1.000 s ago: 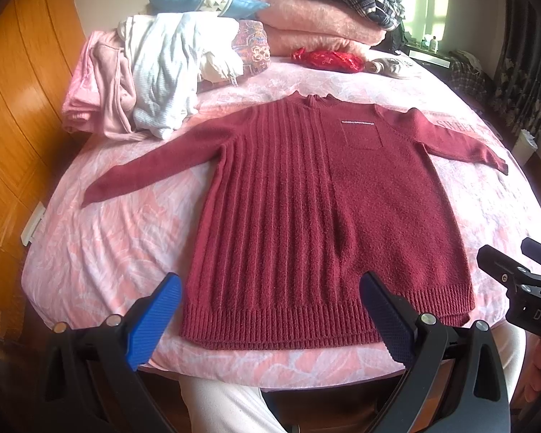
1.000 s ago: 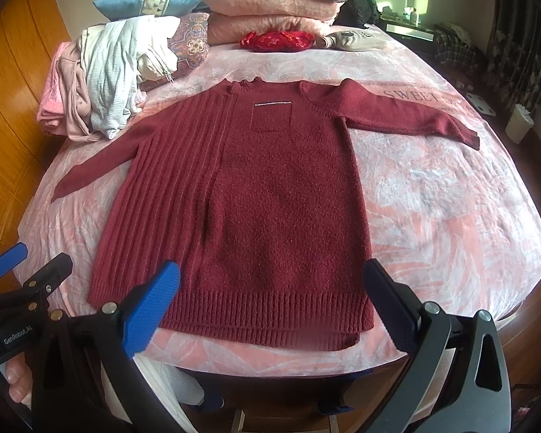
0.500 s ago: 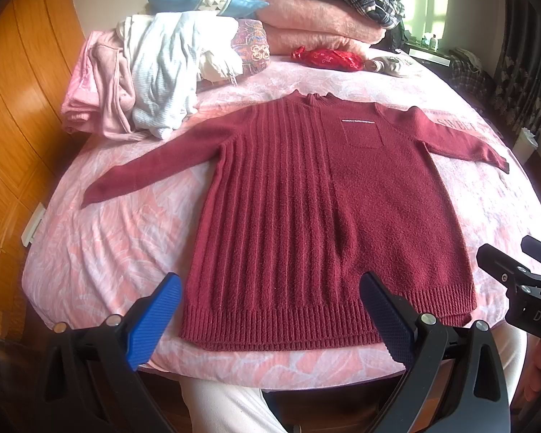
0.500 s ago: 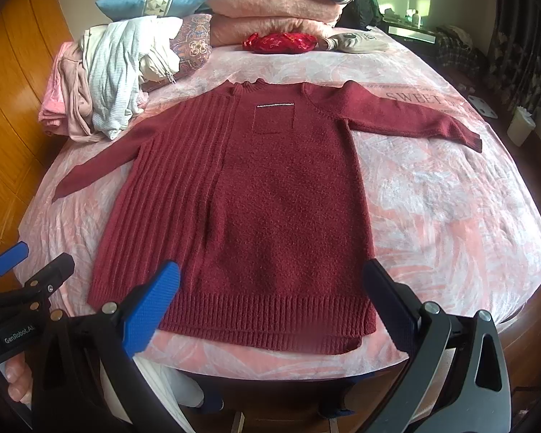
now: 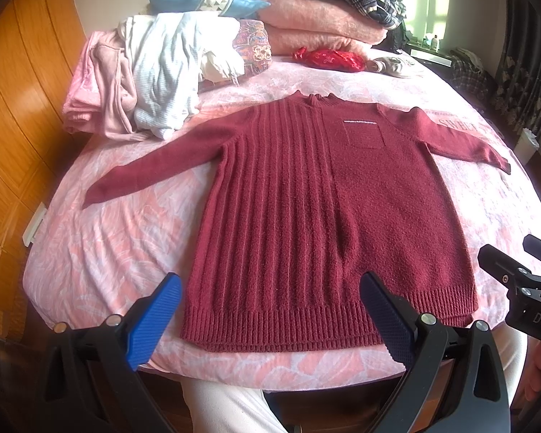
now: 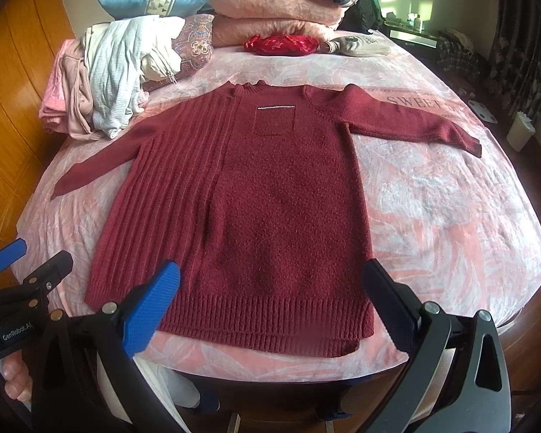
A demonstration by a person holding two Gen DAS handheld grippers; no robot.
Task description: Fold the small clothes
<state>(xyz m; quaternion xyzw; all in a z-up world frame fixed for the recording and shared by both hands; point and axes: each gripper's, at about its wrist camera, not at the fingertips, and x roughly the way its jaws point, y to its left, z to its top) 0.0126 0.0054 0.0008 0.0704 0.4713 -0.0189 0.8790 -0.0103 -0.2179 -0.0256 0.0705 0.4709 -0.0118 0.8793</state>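
A dark red knitted sweater (image 5: 324, 209) lies flat on the pink bed, front up, both sleeves spread out, hem toward me; it also shows in the right wrist view (image 6: 256, 202). My left gripper (image 5: 270, 310) is open and empty, held just off the bed edge over the left part of the hem. My right gripper (image 6: 270, 303) is open and empty, over the right part of the hem. Each gripper shows at the edge of the other's view.
A heap of white and pink clothes (image 5: 144, 83) lies at the back left of the bed (image 5: 101, 252). Pillows, folded pink blankets (image 5: 317, 25) and a red bundle (image 5: 328, 59) lie at the head. A wooden wall (image 5: 14, 115) stands at the left.
Both grippers have drifted slightly forward toward the hem. The sweater has not moved.
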